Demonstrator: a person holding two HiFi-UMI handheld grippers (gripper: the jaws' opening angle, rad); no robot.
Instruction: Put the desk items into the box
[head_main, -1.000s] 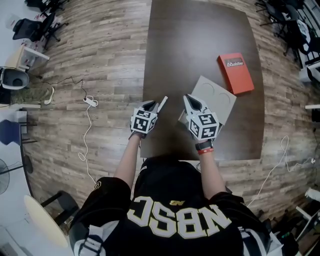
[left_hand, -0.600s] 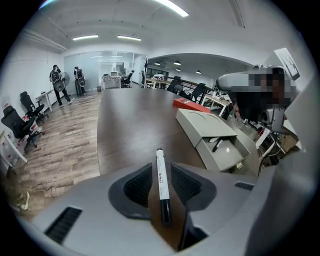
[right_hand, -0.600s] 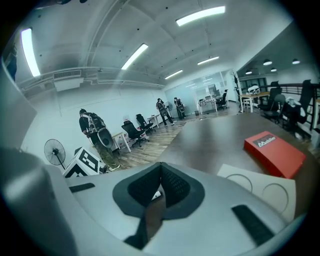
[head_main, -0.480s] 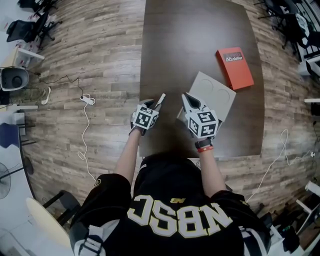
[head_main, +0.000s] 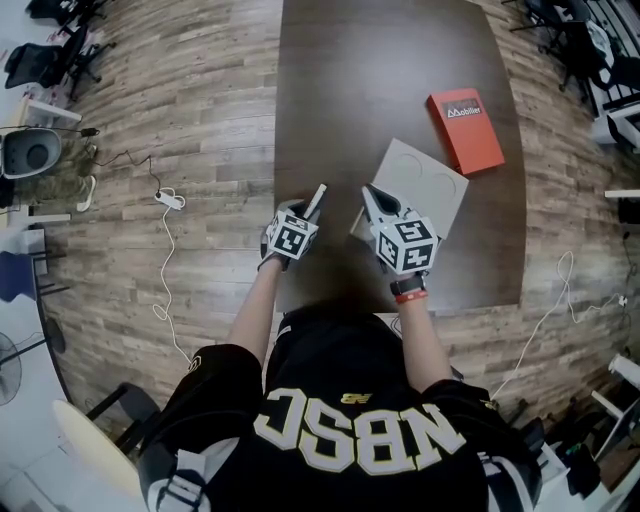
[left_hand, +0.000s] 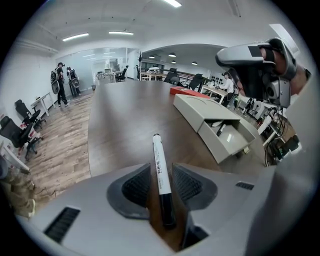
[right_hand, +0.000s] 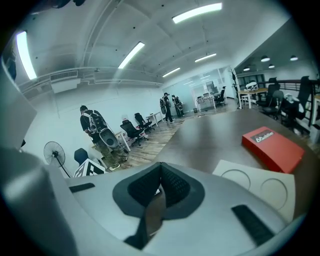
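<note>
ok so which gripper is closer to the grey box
Right. The right gripper is at the grey box, by its near left edge. The left gripper is further left, apart from the box; its jaws have just been opening, the marker lying between them.

1. The table (head_main: 400, 60), upper middle of the head view, is dark brown.
2. The floor (head_main: 180, 100) on either side shows a grey-brown wood-plank pattern.
3. The flat case (head_main: 466, 131) at upper right is orange-red with white lettering.
4. The box (head_main: 425, 185) is pale beige-grey, with two faint circle outlines.
5. The marker (left_hand: 160, 170) has a white barrel with black print and a black end.
6. The left gripper (left_hand: 160, 167) and right gripper (right_hand: 160, 175) are light grey with dark ribbed pads; their cubes carry black-and-white square patterns.
7. The shirt (head_main: 350, 420), at the bottom, is black with cream-edged white letters.
</note>
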